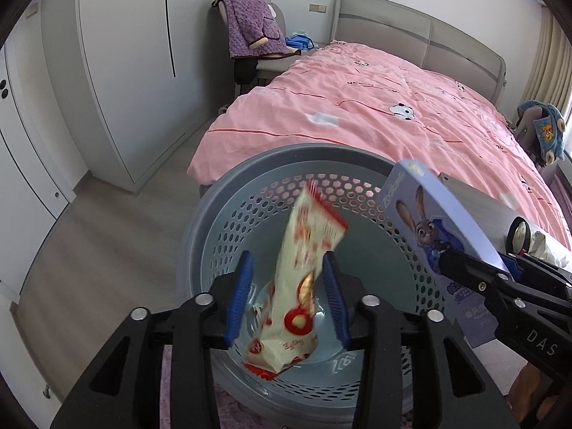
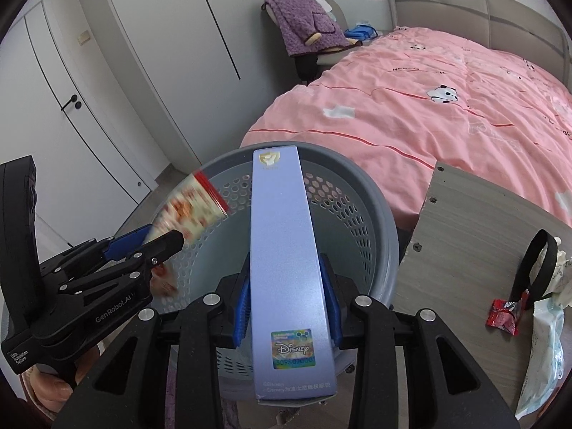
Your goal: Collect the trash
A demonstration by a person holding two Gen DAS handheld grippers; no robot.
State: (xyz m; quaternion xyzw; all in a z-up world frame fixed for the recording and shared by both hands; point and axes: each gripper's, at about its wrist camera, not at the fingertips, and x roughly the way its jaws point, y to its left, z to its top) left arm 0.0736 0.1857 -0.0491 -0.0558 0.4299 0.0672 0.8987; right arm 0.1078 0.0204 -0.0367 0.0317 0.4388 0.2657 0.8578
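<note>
Left gripper (image 1: 287, 298): black frame w/ ribbed blue pads, jaws spread apart; nothing clamped.
Cream-and-red crinkly plastic snack wrapper (image 1: 304, 286): long flat pouch, motion-blurred, between the left jaws w/ gaps on both sides, touching neither pad; its lower end sits beyond the tips, inside the bin.
Grey round plastic wastebasket (image 1: 228, 221): smooth thick rim, walls perforated w/ hexagonal holes, smooth bottom; directly ahead of and below both sets of jaws.
Right gripper (image 2: 287, 300): same black/blue build, jaws clenched on the box's two broad faces.
Pale lilac glossy cardboard box (image 2: 282, 250): long, narrow, rectangular; rabbit cartoon print on a broad face in left wrist view, holographic sticker on the narrow edge near the pads; sticks out well past the tips over the bin opening.
Grey wood-grain tabletop (image 2: 475, 236): flat board w/ screw heads on its edge, right of the right jaws.
Small red foil candy wrapper (image 2: 506, 316): crumpled, lying on that board, well right of the jaws.
Pink cotton quilt (image 2: 411, 107): soft, wrinkled, panda prints; far beyond the bin.
</note>
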